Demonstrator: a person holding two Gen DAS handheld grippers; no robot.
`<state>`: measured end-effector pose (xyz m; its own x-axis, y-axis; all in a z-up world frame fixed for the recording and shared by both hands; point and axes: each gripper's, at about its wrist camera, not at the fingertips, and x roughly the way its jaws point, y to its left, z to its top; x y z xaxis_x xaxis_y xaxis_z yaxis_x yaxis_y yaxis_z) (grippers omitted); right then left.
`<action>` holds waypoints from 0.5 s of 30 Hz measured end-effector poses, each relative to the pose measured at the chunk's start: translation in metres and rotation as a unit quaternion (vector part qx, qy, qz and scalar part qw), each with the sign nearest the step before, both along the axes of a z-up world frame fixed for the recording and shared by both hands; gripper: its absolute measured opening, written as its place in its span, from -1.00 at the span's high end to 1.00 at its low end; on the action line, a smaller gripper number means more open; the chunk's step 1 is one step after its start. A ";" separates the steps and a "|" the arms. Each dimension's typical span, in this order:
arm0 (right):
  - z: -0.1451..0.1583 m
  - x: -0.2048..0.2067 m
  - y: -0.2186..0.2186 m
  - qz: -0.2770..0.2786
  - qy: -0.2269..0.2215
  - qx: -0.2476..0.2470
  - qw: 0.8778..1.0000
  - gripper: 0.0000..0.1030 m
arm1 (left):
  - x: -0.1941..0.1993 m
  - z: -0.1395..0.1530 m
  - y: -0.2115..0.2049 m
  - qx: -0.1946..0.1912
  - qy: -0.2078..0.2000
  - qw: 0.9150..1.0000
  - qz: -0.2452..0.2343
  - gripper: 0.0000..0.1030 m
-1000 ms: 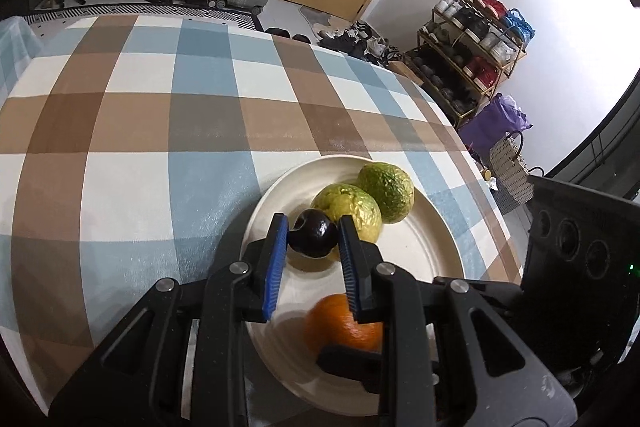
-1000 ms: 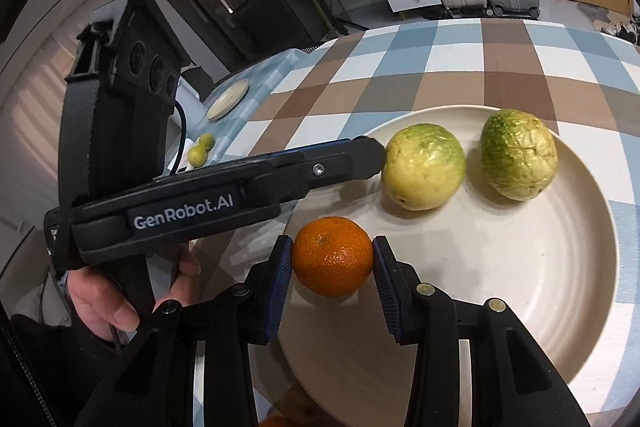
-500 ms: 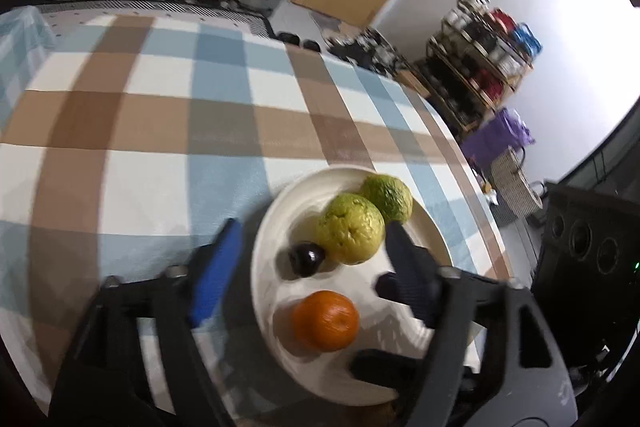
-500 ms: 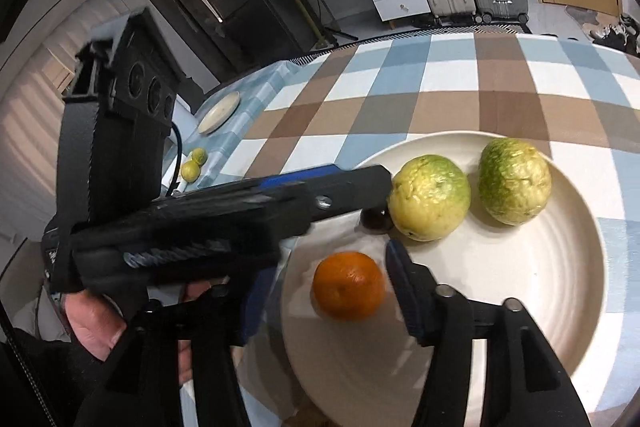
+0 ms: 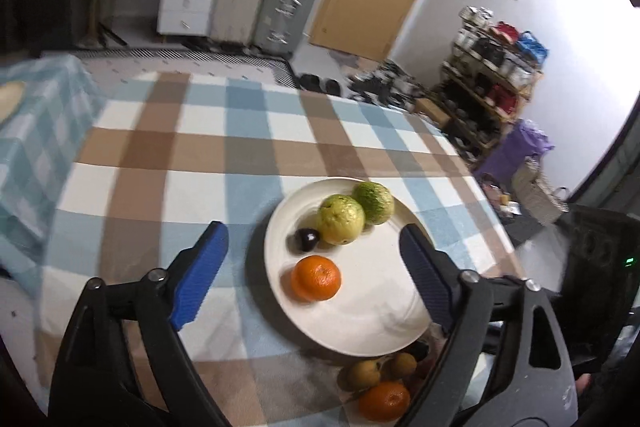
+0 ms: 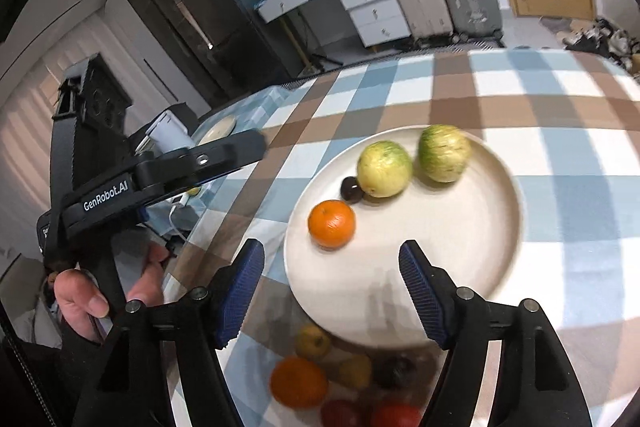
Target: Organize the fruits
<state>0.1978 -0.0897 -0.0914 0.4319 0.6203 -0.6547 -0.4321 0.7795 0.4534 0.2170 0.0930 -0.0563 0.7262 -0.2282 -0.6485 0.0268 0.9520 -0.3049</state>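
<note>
A cream plate (image 5: 400, 331) is set on the checked table (image 5: 168, 155). On it are held an orange (image 5: 316, 277), a small dark fruit (image 5: 307, 239) touching a yellow-green fruit (image 5: 341, 219), and a greener fruit (image 5: 373, 203) just beside that. Near the plate's close rim, more fruits (image 6: 316, 375) are piled on the table. The left hand-held gripper (image 5: 312, 267) and the right hand-held gripper (image 6: 332, 289) are both spread wide, with nothing gripped.

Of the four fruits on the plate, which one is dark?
The small dark plum, wedged between the orange and the yellow-green fruit; the others are orange or green.
</note>
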 end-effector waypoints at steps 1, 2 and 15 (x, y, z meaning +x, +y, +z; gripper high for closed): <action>0.004 -0.005 -0.005 -0.005 -0.004 0.003 1.000 -0.52 | -0.007 0.004 -0.003 0.013 -0.006 1.000 0.008 -0.83; 0.007 -0.009 -0.010 -0.010 -0.009 0.006 1.000 -0.52 | -0.014 0.007 -0.007 0.019 -0.013 1.000 0.010 -0.86; 0.053 -0.073 -0.063 -0.070 -0.106 0.034 0.991 -0.91 | -0.088 0.037 -0.046 0.066 -0.042 0.997 0.016 -0.98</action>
<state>0.1248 -0.1525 -0.0386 0.6402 0.5847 -0.4982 -0.4132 0.8089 0.4183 0.1288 0.0468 -0.0194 0.7849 -0.1210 -0.6078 0.0163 0.9845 -0.1748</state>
